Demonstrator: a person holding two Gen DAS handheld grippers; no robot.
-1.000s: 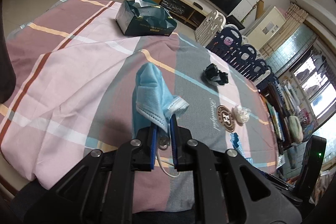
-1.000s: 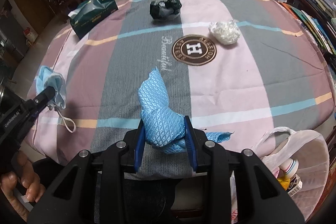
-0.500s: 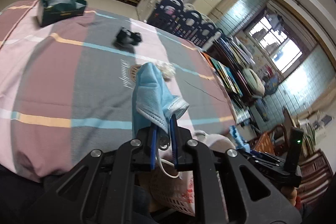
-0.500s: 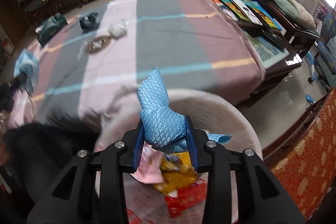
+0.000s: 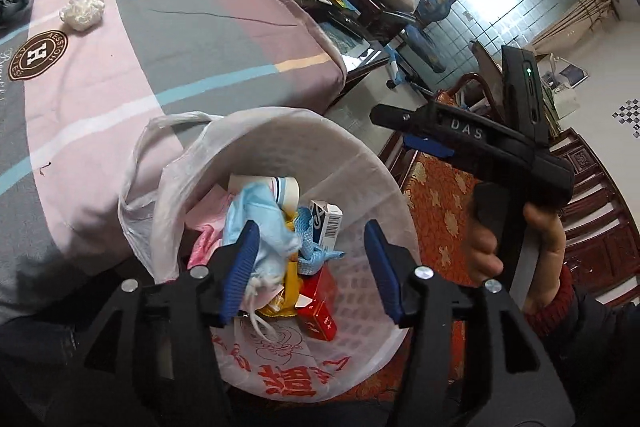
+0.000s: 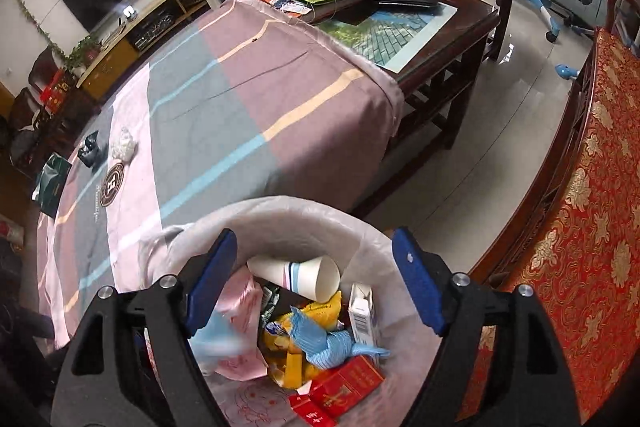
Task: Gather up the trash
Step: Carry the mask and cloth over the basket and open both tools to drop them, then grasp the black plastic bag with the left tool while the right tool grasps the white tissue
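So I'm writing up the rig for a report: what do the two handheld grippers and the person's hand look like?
Both grippers are matte black plastic with silver screws and ribbed blue finger pads. The left wrist view shows the right gripper side-on: a pistol grip, white "DAS" lettering, and a black module with a green light. The right hand is bare, with a red knit cuff.

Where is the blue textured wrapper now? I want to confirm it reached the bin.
In the right wrist view, the blue textured wrapper lies inside the trash bin, on the yellow packet, between the white carton and pink wrapper.
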